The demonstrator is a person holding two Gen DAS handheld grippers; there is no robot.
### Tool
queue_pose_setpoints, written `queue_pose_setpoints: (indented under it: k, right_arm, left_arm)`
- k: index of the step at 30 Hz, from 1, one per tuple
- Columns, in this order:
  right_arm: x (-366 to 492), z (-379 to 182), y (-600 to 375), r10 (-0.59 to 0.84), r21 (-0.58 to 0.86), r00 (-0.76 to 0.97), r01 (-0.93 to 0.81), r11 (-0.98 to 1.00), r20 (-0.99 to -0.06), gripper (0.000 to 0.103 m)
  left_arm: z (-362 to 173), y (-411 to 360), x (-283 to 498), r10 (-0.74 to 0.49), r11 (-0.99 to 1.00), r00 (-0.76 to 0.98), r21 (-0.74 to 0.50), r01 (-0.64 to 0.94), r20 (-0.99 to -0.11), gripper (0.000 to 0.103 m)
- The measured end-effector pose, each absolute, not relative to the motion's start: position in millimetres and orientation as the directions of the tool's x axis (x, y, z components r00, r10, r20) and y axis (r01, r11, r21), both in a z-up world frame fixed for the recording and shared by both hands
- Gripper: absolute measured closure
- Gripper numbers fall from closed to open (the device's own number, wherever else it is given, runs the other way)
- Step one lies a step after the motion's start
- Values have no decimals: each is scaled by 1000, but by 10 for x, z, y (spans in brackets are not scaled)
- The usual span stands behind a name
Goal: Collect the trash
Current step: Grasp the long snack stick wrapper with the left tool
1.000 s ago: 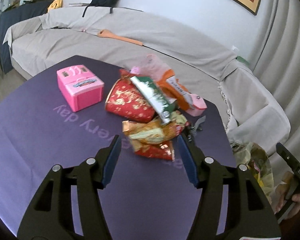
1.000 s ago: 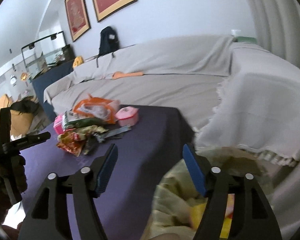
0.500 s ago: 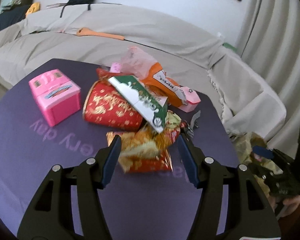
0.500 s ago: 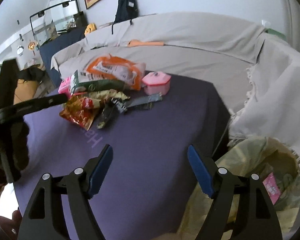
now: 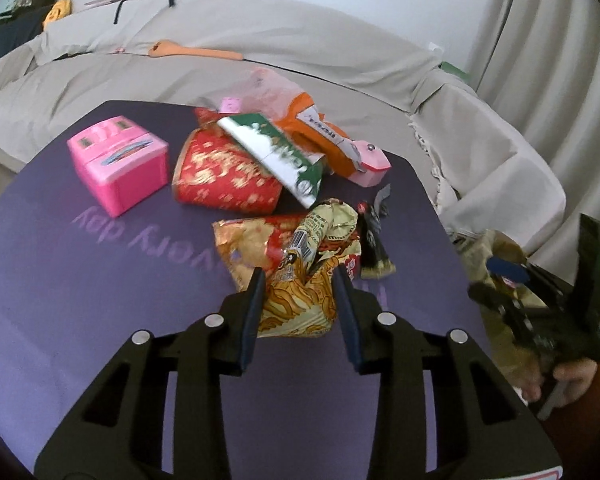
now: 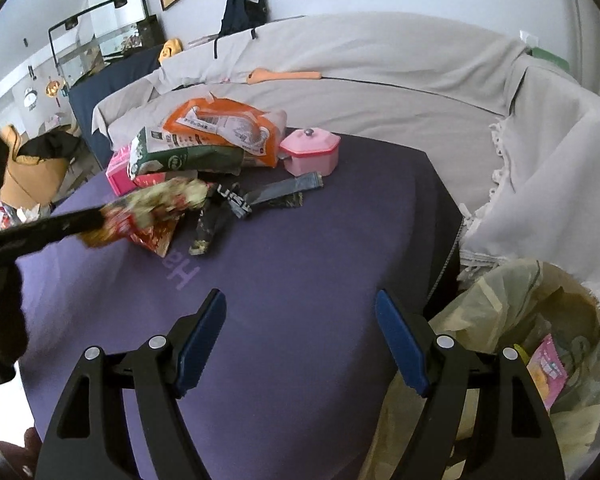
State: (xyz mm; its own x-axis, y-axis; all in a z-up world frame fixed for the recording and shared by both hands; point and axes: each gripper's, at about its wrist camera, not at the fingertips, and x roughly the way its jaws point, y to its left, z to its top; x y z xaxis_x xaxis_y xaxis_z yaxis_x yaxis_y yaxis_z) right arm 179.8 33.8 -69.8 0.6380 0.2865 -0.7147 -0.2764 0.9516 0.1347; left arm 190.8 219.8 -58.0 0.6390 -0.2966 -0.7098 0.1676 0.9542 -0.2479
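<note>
A crumpled yellow-and-red snack wrapper (image 5: 300, 304) lies at the near edge of the trash pile on the purple table (image 5: 100, 280). My left gripper (image 5: 299, 276) straddles it, its jaws closing, and both pads touch the wrapper's sides. In the right wrist view the same wrapper (image 6: 148, 204) is blurred at the tip of the left gripper's fingers (image 6: 60, 228). My right gripper (image 6: 300, 320) hangs open over bare table, with nothing between its fingers. A yellowish trash bag (image 6: 520, 340) gapes beside the table at the right.
Behind the wrapper lie a red paper cup (image 5: 224, 176), a green-white packet (image 5: 276, 152), an orange bag (image 5: 312, 128), a dark wrapper (image 5: 374, 240) and a grey strip (image 6: 288, 188). A pink toy box (image 5: 120, 160) and a pink pot-shaped box (image 6: 312, 152) stand nearby. A covered sofa (image 5: 260, 60) wraps around the table.
My left gripper has moved forward over the snack wrapper and narrowed its jaws onto it. My right gripper has swung from above the trash bag to over the table and widened.
</note>
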Motion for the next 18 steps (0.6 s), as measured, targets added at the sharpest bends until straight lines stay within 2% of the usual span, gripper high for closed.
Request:
queue_pose_setpoints:
  k: [8, 9, 12, 18]
  right_arm:
    - [1819, -649, 521, 295, 131, 626, -295, 947, -722, 30]
    - [1819, -648, 538, 291, 126, 625, -294, 947, -724, 30]
    - [1815, -638, 573, 278, 119, 626, -284, 951, -729, 30]
    - [1792, -589, 624, 230, 82, 634, -255, 964, -738, 30]
  left_arm:
    - [-582, 2420, 1433, -294, 956, 605, -237, 173, -740, 68]
    - [-597, 2429, 1396, -311, 950, 596, -249, 187, -740, 66]
    - [-612, 2410, 1328, -364, 931, 585, -277, 236, -725, 53]
    - [-625, 2279, 1455, -359, 931, 587, -230, 284, -726, 51]
